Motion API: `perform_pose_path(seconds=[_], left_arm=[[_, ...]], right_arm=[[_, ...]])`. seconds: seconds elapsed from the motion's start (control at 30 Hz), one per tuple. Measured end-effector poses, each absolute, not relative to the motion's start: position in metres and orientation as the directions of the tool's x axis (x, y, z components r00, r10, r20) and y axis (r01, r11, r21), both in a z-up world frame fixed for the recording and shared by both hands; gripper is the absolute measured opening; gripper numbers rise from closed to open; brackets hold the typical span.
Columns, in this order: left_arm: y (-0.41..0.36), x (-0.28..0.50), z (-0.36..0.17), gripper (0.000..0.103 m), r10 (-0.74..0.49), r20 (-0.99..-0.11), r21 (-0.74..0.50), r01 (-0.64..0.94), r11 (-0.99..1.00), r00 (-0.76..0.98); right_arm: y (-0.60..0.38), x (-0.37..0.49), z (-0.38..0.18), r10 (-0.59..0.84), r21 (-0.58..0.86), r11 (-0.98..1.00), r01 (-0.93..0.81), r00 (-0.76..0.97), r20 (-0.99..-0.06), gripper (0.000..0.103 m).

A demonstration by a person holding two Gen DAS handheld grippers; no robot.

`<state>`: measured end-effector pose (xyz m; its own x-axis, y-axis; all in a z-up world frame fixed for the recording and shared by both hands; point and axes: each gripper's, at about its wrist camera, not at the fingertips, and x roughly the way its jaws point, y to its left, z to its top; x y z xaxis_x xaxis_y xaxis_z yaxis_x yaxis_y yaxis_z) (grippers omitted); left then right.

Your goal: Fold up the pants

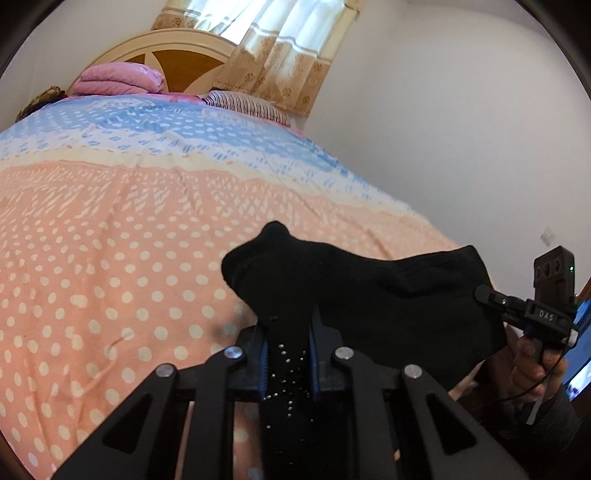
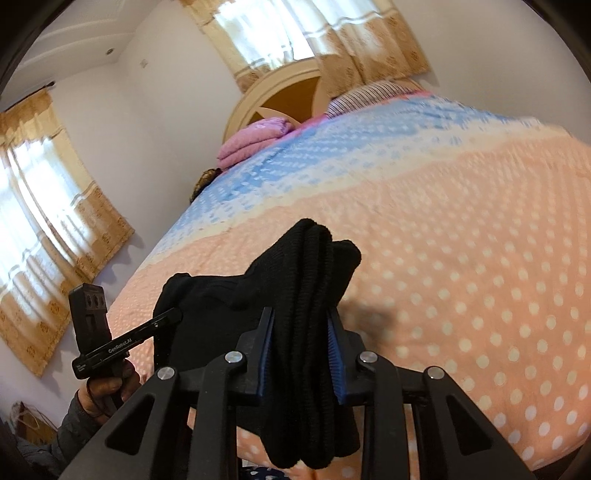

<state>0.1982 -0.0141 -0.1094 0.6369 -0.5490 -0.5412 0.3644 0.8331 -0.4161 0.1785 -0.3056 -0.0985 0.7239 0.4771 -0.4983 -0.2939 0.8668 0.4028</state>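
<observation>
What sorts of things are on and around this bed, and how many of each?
Black pants: 1, held above the bedspread
Handheld grippers: 2, left gripper, right gripper
Pink folded blanket: 1
Striped pillow: 1
Headboard: 1
Curtained windows: 2
Total: 8

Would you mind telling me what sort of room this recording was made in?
Most likely a bedroom: a bed with a peach and blue dotted bedspread, an arched wooden headboard, and a folded pink blanket.

One pair of black pants [image 1: 369, 295], two claws, one bed [image 1: 110, 258], two pillows, two curtained windows.
</observation>
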Motion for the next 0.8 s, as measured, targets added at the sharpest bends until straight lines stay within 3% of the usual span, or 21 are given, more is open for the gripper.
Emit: perform_pose_path(seconds=[0.2, 0.5, 0.8], left_arm=[[0.025, 0.183, -0.082, 0.017, -0.504, -0.494, -0.394, 0.335, 0.856, 0.708], [0.128, 0.161, -0.067, 0.017, -0.296, -0.487, -0.344, 0.131, 0.93, 0.822], [0.208, 0.163, -0.11, 0.017, -0.094, -0.555, -0.303, -0.096, 0.948, 0.827]], right_arm=[[-0.261, 0.205, -0.075, 0.512, 0.356, 0.857, -0.372, 0.695, -0.505, 0.027], [-0.13, 0.267, -0.073, 0.628, 0.334, 0.772, -0.541, 0.567, -0.534, 0.027], [-0.021, 0.304, -0.118, 0.674, 0.361, 0.708, -0.606, 0.429, -0.601, 0.027]])
